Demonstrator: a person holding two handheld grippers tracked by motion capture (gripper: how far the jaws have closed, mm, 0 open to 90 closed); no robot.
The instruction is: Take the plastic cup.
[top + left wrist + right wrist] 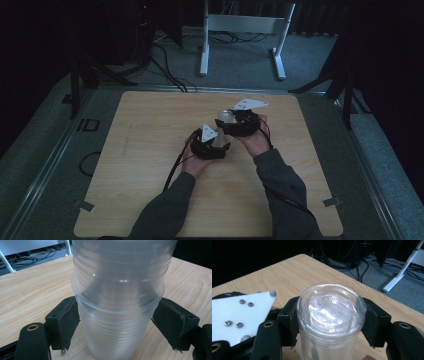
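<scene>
In the middle of the high view, both grippers meet over the wooden table [150, 150], a little right of centre. The left gripper [212, 145] sits lower and more to the left, and the right gripper [240, 124] is just above and right of it, almost touching.

Between them is a stack of clear plastic cups [117, 302], nested one inside another. In the left gripper view, the two black jaws press against the lower part of the stack from both sides, so this gripper is clamped on it. In the right gripper view, the jaws close on the topmost cup [331, 307] just under its rim, and its flat bottom faces the camera, so the stack seems to be upside down.

I judge that one hand holds the stack steady while the other pulls one cup off. The cups look thin and could deform.
</scene>
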